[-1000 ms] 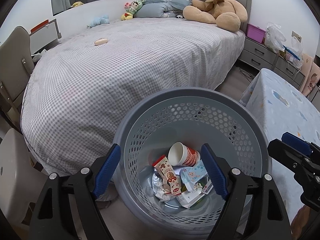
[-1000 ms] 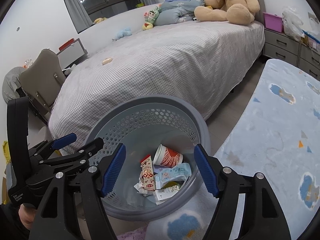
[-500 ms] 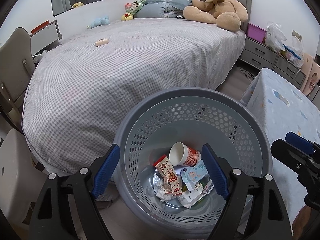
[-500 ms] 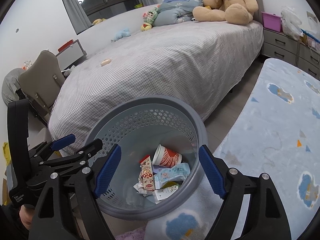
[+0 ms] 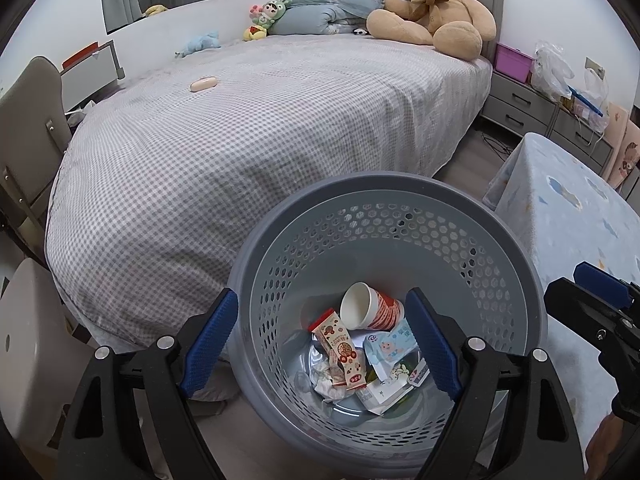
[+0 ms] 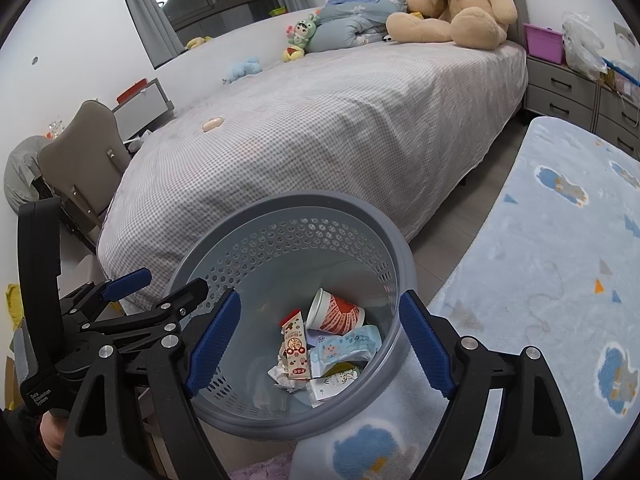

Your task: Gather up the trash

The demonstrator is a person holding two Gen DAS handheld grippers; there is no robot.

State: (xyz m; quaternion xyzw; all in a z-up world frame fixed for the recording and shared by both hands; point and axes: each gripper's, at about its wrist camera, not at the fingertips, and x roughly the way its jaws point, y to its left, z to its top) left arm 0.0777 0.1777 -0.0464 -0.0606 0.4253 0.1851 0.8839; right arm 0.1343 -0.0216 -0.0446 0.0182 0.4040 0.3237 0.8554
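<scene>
A grey perforated bin (image 5: 384,216) is seen in the lower centre of both views, standing on the floor between a bed (image 5: 280,120) covered with a checked sheet and a light blue rug (image 6: 540,260). The trash is located at the bottom of the bin: a paper cup (image 5: 370,312) lying on its side, a red and beige carton (image 5: 340,346), a blue wipes packet (image 5: 390,344) and crumpled paper (image 5: 324,376). The left hand-held gripper (image 5: 322,342) is held above the bin with its blue pads spread wide; nothing is gripped between them. The right hand-held gripper (image 6: 320,348) is likewise positioned over the bin; its jaws have just been opening and are spread, with nothing pinched. In the right wrist view, the left hand-held gripper is visible at the lower left of the frame. A teddy bear (image 5: 436,4) is seated at the head of the bed in the upper right, and a small pink object (image 5: 204,84) is lying on the sheet.
</scene>
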